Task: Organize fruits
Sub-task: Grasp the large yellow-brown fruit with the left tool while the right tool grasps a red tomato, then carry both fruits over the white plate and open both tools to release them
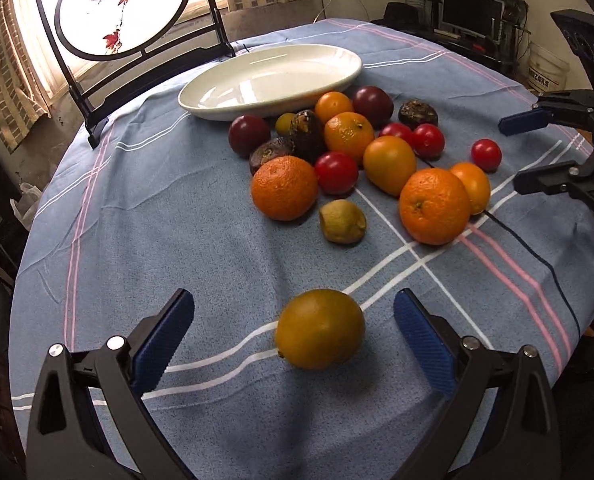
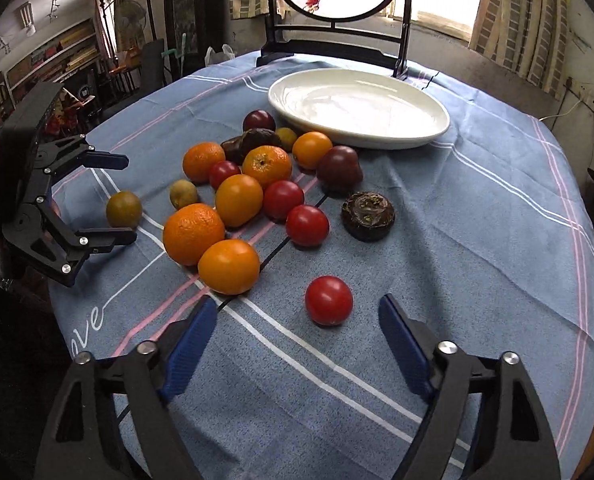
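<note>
A white oval plate (image 1: 225, 109) stands empty at the back of the table; it also shows in the right wrist view (image 2: 437, 128). Several oranges, red tomatoes, dark passion fruits and small greenish fruits lie in a cluster (image 1: 349, 136) before it. My left gripper (image 1: 293, 320) is open, with a yellow-green citrus fruit (image 1: 320, 329) on the cloth between its fingers, untouched. My right gripper (image 2: 297, 316) is open, with a lone red tomato (image 2: 329, 300) between its fingertips, apart from both. Each gripper shows in the other's view, the right one (image 1: 513, 152) and the left one (image 2: 125, 196).
A blue checked cloth (image 1: 177, 240) covers the round table. A framed round screen with a bird painting (image 1: 125, 4) stands behind the plate. A dark water chestnut (image 2: 368, 216) lies apart at the right of the cluster. The table edge curves near both grippers.
</note>
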{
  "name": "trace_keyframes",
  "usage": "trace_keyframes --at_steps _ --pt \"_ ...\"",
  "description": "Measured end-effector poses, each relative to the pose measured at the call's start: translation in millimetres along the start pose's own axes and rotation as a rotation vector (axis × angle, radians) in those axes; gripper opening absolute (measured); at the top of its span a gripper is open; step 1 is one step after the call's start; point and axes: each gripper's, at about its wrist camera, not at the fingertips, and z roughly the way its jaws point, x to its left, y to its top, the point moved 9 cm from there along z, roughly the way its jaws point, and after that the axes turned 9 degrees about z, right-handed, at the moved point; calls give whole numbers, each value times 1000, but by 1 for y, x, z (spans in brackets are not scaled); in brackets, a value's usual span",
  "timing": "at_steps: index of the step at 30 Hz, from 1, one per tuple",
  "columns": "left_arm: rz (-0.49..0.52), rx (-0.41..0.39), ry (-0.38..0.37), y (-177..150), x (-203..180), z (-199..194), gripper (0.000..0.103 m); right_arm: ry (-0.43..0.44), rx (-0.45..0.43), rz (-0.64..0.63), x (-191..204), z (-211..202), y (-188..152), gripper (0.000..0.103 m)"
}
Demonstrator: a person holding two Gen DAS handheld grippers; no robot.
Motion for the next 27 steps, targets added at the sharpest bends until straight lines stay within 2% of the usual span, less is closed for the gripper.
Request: trace_keyframes --at_steps 1,3,5,6,7,8,10,11,17,20,23,27 --pt "-2 2 -1 1 1 1 98 -19 19 1 -3 5 1 52" --pt "-8 7 -8 2 1 2 98 -56 39 3 -10 12 1 52" --pt "-6 7 -14 3 0 4 97 -59 35 16 -15 12 3 45" --pt "-3 6 -15 3 0 4 89 -67 30 13 -17 11 3 37" --pt "-1 13 -28 3 -2 6 71 -68 27 10 -18 9 3 30" --pt "-4 30 -48 2 -3 9 62 -61 21 14 -19 8 3 26" --pt "-26 32 -88 1 -4 10 46 -50 30 19 -20 7 1 26" --pt "-21 30 -96 2 -5 10 42 -54 28 10 -20 8 1 26" --pt "-27 17 -96 4 -4 3 39 -49 14 13 -20 5 6 24" --pt "-41 -27 -75 17 6 -9 39 -34 -20 21 -21 -5 16 24" --pt "-64 -73 -35 45 23 -18 39 -33 -76 30 -24 -17 40 24" --pt "-111 -151 29 101 53 -22 40 -35 -193 26 -26 -34 90 24"
